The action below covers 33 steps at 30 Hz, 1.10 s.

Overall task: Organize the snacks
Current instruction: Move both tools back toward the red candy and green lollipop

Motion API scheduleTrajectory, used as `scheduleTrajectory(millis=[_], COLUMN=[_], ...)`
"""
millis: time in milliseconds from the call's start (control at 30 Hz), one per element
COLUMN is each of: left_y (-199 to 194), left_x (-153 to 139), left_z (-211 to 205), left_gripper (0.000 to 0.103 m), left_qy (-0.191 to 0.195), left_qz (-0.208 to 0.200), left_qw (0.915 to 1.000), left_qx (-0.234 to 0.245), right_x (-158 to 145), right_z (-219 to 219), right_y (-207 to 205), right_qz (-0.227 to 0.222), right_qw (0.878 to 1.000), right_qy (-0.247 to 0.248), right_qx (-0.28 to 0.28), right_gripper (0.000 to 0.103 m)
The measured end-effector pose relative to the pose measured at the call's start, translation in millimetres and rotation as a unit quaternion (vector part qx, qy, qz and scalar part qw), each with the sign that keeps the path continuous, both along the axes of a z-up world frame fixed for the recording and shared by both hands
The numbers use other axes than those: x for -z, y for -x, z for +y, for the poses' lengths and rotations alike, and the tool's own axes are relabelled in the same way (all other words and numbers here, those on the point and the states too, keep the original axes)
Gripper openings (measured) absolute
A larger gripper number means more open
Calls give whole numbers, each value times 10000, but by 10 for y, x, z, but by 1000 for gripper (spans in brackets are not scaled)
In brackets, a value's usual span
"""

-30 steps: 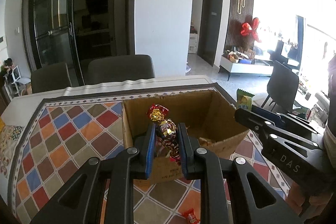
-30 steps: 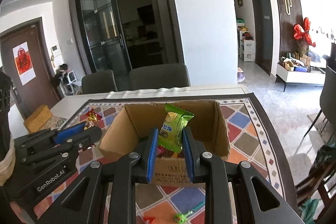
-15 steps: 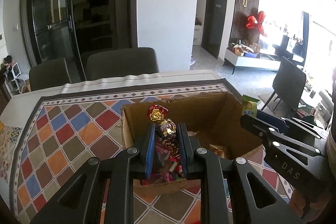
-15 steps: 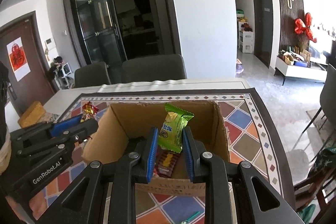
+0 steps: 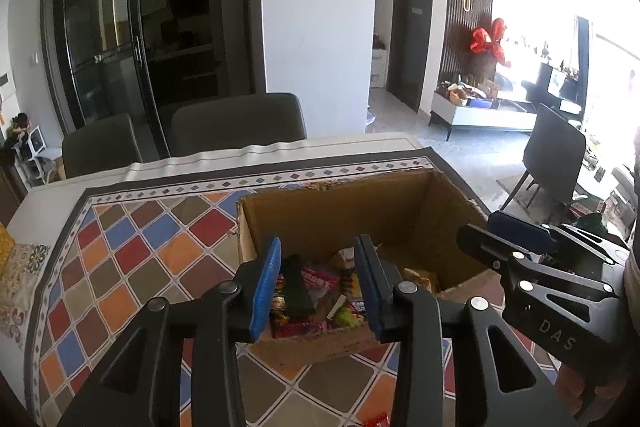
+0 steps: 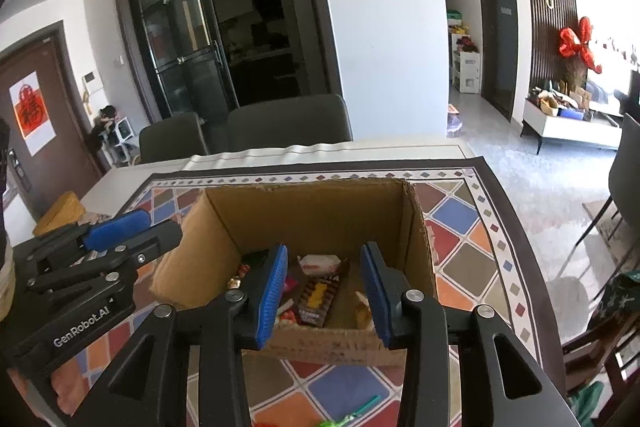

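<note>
- The left gripper (image 5: 316, 283) now hangs over the near left part of the cardboard box (image 5: 360, 211) with its jaws spread wide and nothing between them; half a second ago it pinched a foil-wrapped candy, so that candy has dropped into the box.
- The right gripper (image 6: 324, 287) shows the same change: its jaws stand well apart and empty above the box's near edge, and the green snack packet it held a moment ago is gone from them.
- Both releases suggest two more snacks are stowed, and both grippers are free for the next pick.
- The box (image 6: 320, 215) stands open on the patterned table (image 6: 472, 223), its floor only partly covered: mixed wrappers (image 5: 316, 291) at the near left, a white packet (image 6: 320, 264) and a brown bar (image 6: 318, 297) further right.
- A few loose sweets (image 6: 360, 409) lie on the table in front of the box, apparently not yet collected.
</note>
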State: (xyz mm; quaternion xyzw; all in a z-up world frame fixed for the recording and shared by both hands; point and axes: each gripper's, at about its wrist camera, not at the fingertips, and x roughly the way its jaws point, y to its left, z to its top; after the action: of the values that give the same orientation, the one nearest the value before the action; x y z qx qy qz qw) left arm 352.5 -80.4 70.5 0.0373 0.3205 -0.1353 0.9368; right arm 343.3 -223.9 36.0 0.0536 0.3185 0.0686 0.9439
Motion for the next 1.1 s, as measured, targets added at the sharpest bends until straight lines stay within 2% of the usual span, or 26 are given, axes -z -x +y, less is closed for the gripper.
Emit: scheduleTrajectory(millis=[400,733,1100], left_y=[437,779,997], left_x=[-19,115,414], left_z=[27,15,-49], left_gripper=[40,42,43], left_qy=[115,132,82], left_qz=[-174,-161,139], left_qw=[9997,9996,9995], left_qx=[156,171,277], right_x=[-86,49,298], right_z=[19,7,-22], right_y=[415,738,1008], right_qz=[-322,-369,-192], right_qw=[9993,9991,9996], right_qy=[-101,-52,59], right_qx=[-168,-189,-197], right_gripper=[40,39,39])
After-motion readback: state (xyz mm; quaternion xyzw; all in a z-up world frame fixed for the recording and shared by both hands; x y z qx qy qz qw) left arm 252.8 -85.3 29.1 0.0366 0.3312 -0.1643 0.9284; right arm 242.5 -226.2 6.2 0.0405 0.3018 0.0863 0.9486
